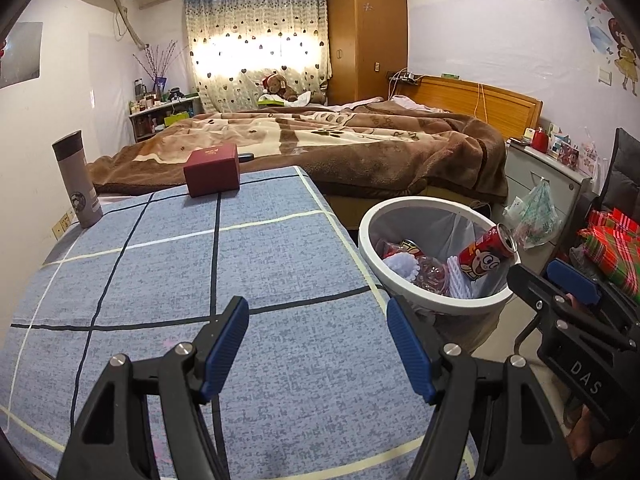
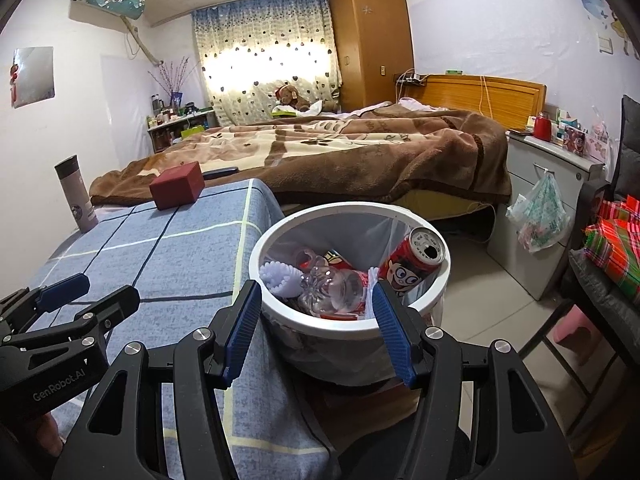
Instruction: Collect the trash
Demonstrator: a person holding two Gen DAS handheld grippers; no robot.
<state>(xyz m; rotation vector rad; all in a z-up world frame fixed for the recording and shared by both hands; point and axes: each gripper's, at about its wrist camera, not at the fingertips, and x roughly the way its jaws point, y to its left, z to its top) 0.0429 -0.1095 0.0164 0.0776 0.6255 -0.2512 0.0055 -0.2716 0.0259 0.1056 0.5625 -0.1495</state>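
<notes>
Both grippers stand apart and empty; left gripper (image 1: 318,344) hovers over the table (image 1: 180,280), right gripper (image 2: 316,328) above the bin (image 2: 280,236) beside it; collection looks near done. Bin holds a red can (image 2: 414,264) leaning on its wall, a clear bottle (image 2: 332,290), a white ribbed piece (image 2: 276,276). Table bears only a flask (image 1: 76,178) and red box (image 1: 212,172); next move, by judgement, calls for checking for leftovers.

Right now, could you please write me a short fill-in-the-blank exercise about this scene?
1. The red can leans inside the white ____.
2. On the checked tablecloth, the dark red box stands beside a grey ____.
3. Both the left gripper and the right gripper hold ____.

Missing words: bin; flask; nothing
</notes>
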